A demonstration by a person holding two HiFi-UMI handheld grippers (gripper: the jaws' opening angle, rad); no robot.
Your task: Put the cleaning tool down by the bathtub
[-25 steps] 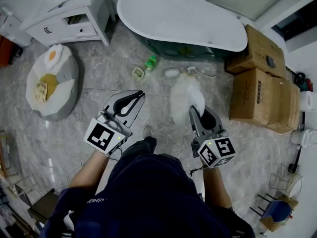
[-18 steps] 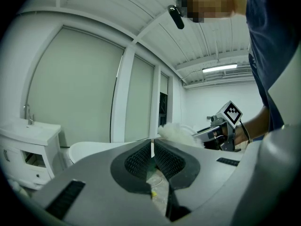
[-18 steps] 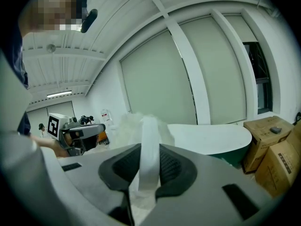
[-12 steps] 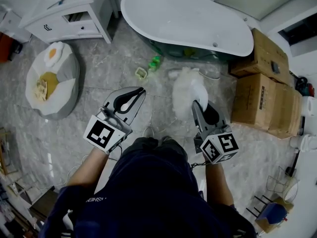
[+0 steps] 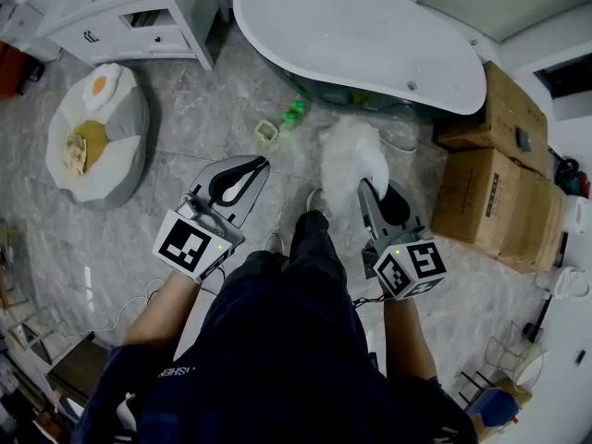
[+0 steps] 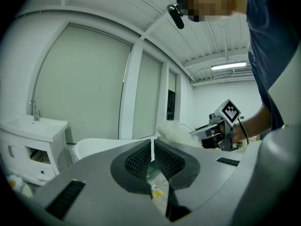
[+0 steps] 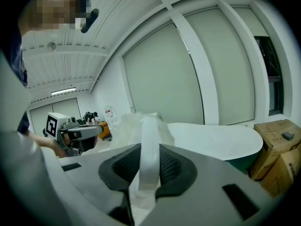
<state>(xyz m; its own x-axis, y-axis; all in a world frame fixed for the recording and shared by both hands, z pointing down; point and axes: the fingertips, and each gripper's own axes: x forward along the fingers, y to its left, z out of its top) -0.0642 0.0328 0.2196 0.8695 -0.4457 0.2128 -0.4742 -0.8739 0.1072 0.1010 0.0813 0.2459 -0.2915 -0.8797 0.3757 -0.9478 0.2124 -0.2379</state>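
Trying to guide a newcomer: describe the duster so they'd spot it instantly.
Find the white tub at the head view's top. Just below it, the right claw pinches the duster by its white handle. Unlike the small green bottle nearby, it is a big fluffy white puff.

On the grey stone floor [image 5: 203, 109], the white oval bathtub [image 5: 361, 35] stands along the far edge, with the white drawer cabinet [image 5: 139, 17] left of it. Before the cabinet lies a round fried-egg cushion [image 5: 97, 137]. At the tub's right end sit brown cardboard boxes [image 5: 490, 183]. A small green bottle [image 5: 296, 111] and a square cup [image 5: 266, 133] lie just before the tub, the fluffy white cleaning tool [image 5: 344, 155] to their right.
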